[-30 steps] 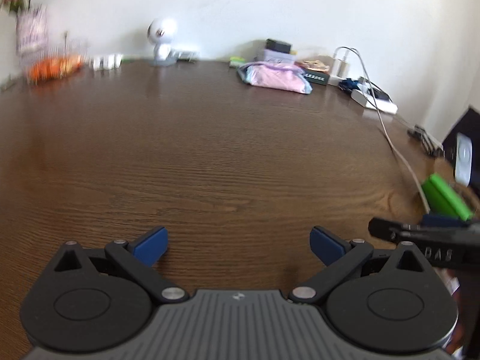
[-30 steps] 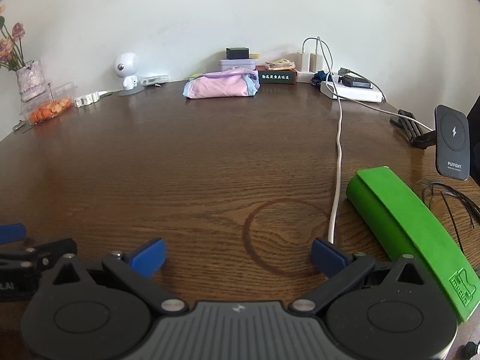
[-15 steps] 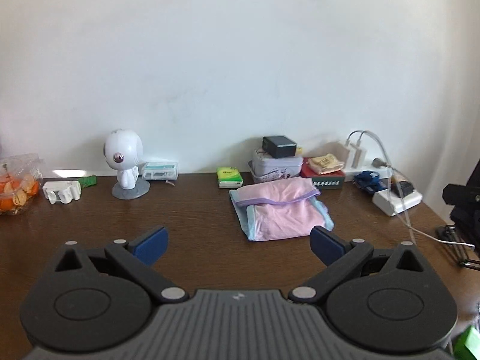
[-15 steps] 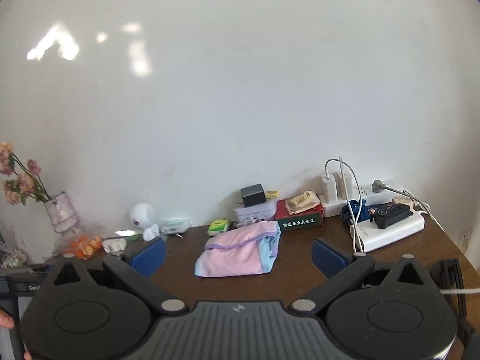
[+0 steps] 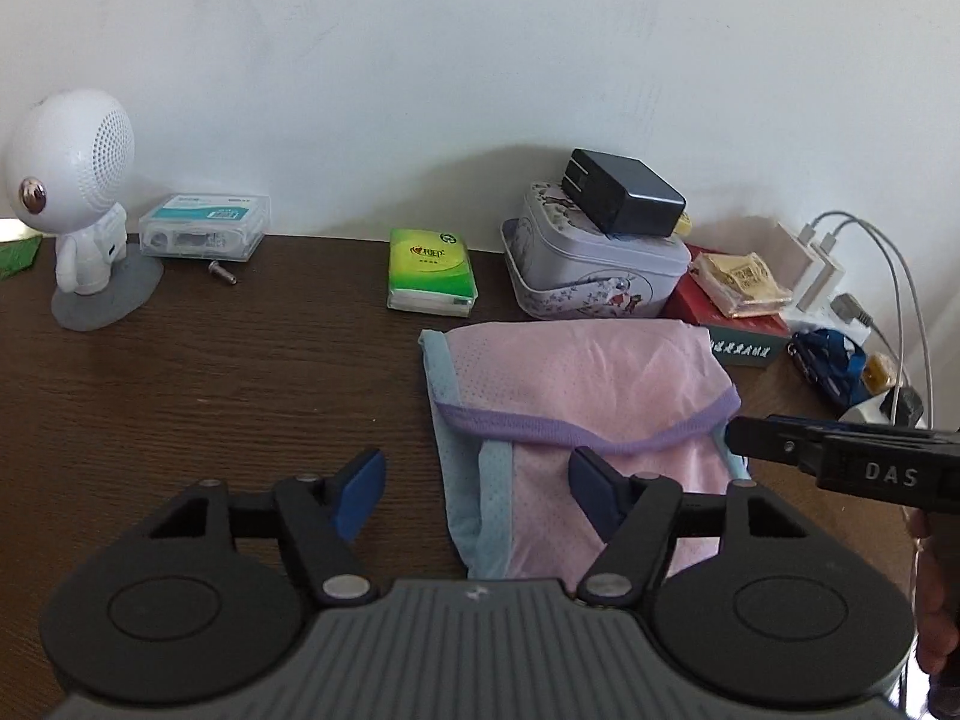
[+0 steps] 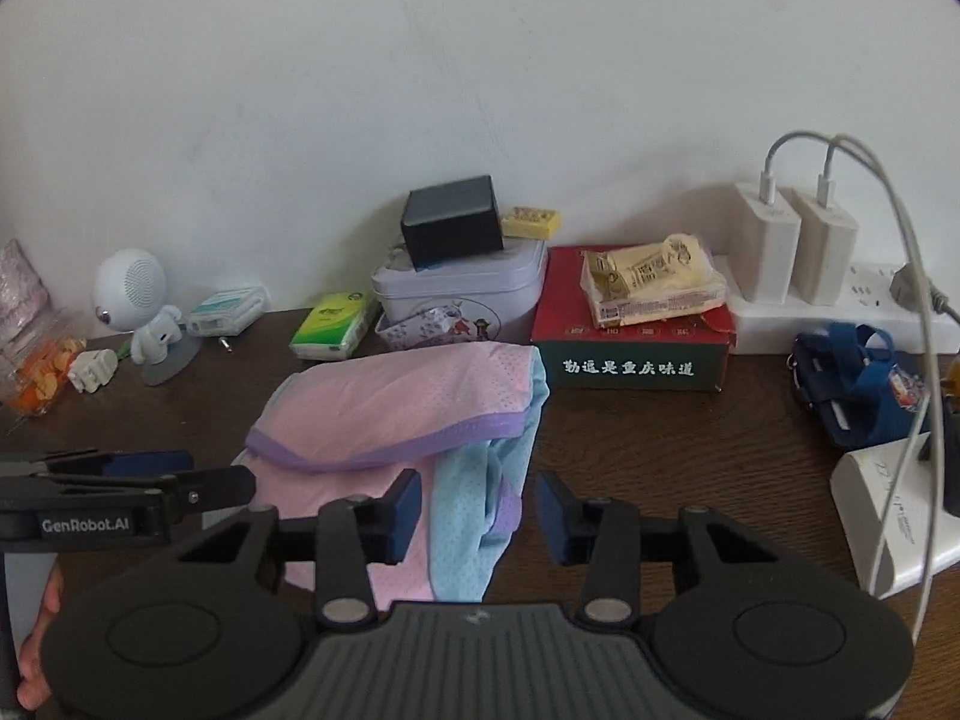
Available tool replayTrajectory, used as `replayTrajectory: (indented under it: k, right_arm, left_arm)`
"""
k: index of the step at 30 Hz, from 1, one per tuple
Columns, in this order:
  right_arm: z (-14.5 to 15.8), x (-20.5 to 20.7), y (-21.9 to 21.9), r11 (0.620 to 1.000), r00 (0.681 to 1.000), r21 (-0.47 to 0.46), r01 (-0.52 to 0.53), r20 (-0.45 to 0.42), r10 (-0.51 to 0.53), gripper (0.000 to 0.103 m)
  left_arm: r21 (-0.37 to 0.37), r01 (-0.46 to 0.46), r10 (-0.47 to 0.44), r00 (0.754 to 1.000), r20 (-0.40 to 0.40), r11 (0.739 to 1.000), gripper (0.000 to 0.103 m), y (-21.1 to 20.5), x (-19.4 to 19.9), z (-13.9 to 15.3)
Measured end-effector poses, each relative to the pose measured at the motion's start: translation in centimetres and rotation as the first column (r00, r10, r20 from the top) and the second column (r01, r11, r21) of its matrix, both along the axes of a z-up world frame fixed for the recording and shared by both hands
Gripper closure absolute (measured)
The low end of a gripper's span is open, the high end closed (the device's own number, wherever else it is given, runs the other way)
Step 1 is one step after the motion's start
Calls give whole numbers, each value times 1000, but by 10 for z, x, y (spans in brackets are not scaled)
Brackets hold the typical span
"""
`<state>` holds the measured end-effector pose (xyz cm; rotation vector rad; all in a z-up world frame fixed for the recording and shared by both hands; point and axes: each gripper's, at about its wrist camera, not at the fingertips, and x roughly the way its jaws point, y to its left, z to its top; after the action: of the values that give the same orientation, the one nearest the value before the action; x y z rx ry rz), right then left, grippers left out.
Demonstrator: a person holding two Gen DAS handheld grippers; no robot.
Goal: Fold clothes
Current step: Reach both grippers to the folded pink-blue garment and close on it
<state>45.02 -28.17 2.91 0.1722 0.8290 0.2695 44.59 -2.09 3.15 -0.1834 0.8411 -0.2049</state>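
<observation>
Your left gripper (image 5: pixel 471 480) sits over the near-left edge of the folded garment (image 5: pixel 576 384). Its right pad lies over the pink cloth, its left pad over bare table (image 5: pixel 210 396). Jaws closing, still apart; the blue-trimmed edge is between them, but I can't see either pad pressing on it.

Your right gripper (image 6: pixel 475 510) is at the garment's near-right corner. Jaws closing here too, gap narrower, w/ the hanging blue fold between the pads. Left pad looks v. close to the cloth; contact can't be told. In the left view, the right gripper's finger comes in from the right edge, tip just at the garment's purple band.

The garment lies near the back of the table, just in front of the tin (image 5: pixel 591 264) and touching or almost touching the red-green box (image 6: pixel 636 330).

Materials: cloth is thin perforated mesh, pink body, purple hem band, light-blue trim, folded to a rough rectangle w/ soft creases. Table is dark brown wood grain. Tin is rounded-rect, floral print, w/ a matte black block (image 5: pixel 624 189) on top. The tissue pack (image 5: pixel 429 270) is glossy green plastic.

Hidden/cut off: garment's near edge goes under both gripper bodies. A bit of your hand (image 6: pixel 36 660) shows bottom-left in the right view, mostly cut off.
</observation>
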Motion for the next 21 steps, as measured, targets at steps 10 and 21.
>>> replayTrajectory:
  k: [10,21]
  right_arm:
    - [-6,1,8,998,999,49,-31,-11,32,101]
    - [176,-125,16,962,912,170,-214,387,134,102]
  left_arm:
    - [-61,25,-25,1000,-9,998,96,3,-1,-6]
    - [-205,106,-33,943,332,973,93,36,-116,162]
